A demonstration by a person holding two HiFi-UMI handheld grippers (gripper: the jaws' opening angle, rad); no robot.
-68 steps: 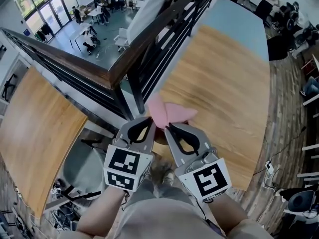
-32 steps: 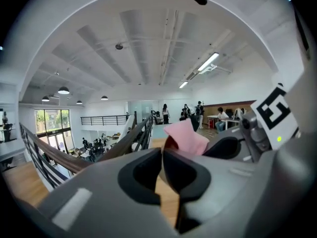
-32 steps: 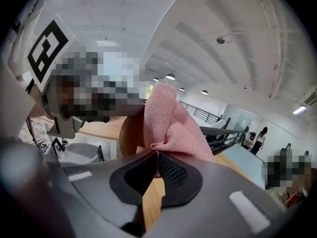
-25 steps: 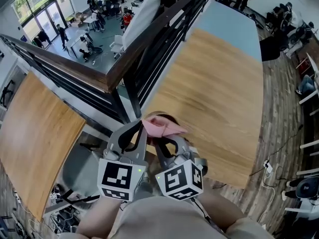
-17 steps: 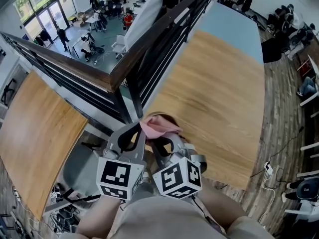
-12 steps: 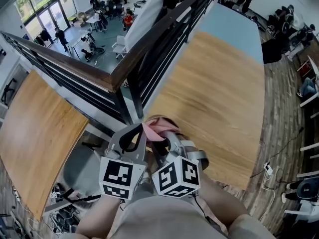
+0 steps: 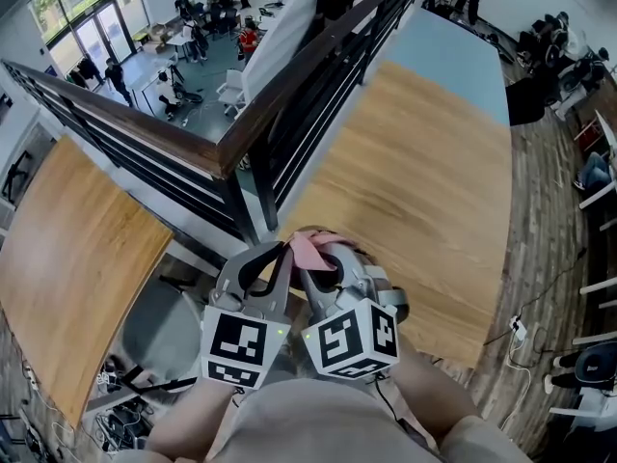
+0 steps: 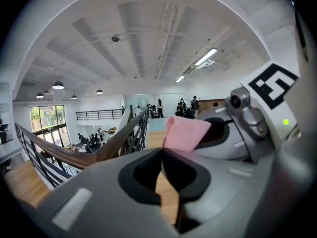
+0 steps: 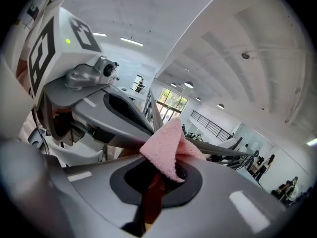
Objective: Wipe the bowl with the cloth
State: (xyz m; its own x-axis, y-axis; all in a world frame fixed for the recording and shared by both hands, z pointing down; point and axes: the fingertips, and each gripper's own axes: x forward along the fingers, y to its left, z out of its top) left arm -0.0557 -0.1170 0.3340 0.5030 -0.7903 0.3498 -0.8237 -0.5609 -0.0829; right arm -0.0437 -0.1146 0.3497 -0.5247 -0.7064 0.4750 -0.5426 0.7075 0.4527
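Sticking up from the left gripper's (image 8: 162, 150) closing jaw tips, the pink cloth (image 8: 185, 133) was pinched there & draped over the right gripper (image 9: 162, 175) tips. Right jaws were clamped on the red-brown bowl (image 9: 149, 202) edge. Both grippers were touching, at the near edge of the wood table (image 7: 424, 181), w/ the railing (image 7: 280, 95) beyond.

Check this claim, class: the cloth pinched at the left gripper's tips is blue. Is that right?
Not right: the cloth is pink, not blue. The left gripper view shows it at the tips of the left gripper, whose jaws are closing on it.
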